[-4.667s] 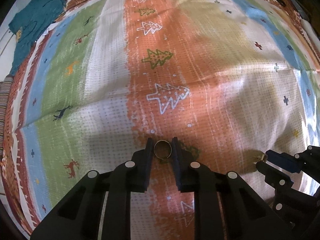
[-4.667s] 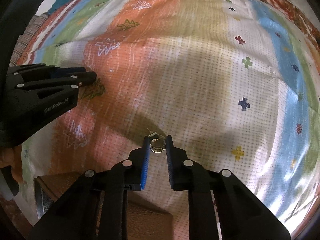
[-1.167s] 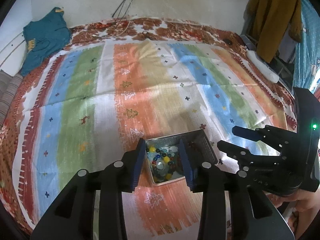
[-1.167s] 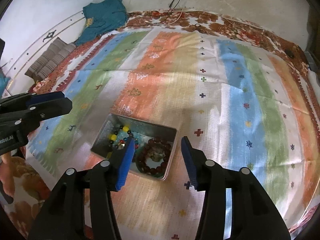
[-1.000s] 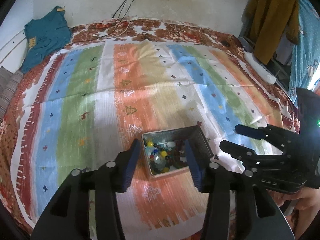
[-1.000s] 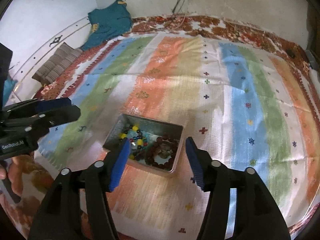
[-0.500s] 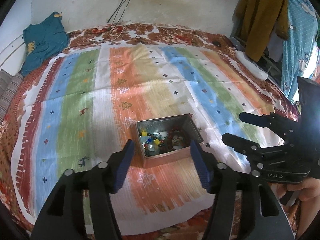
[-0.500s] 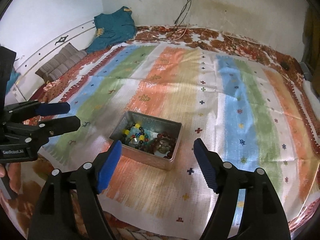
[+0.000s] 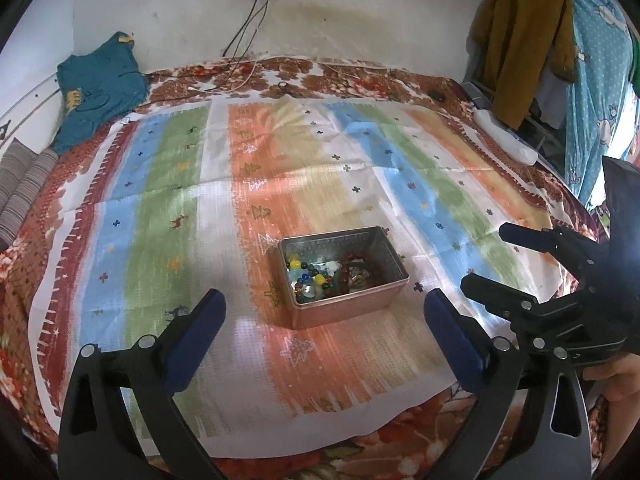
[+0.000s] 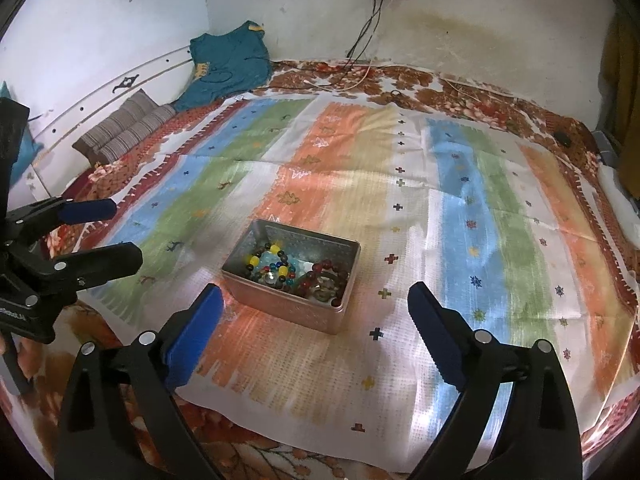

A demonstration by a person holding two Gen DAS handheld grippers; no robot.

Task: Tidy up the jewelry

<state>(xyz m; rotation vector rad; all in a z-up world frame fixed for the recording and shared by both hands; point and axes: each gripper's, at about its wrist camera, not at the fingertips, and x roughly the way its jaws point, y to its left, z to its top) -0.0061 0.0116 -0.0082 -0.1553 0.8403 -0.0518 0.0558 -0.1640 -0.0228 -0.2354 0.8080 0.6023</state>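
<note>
A silver metal tin sits on the striped cloth, near its front edge. Inside lie coloured beads and a dark red bead bracelet. My left gripper hangs above and in front of the tin, its jaws opening wide with nothing between them. To its right, my right gripper is held in a hand. In the right wrist view the tin shows its beads and bracelet. The right gripper is also opening and empty, and the left gripper is at the left edge.
The striped cloth covers a floral bedspread. A teal garment and a striped cushion lie at the far left. Cables hang from a wall socket. Clothes hang at the right, above a white object.
Earlier each gripper was shut on a ring on the cloth. Over the last second both have drawn back from above the tin and their jaws have spread wide, empty.
</note>
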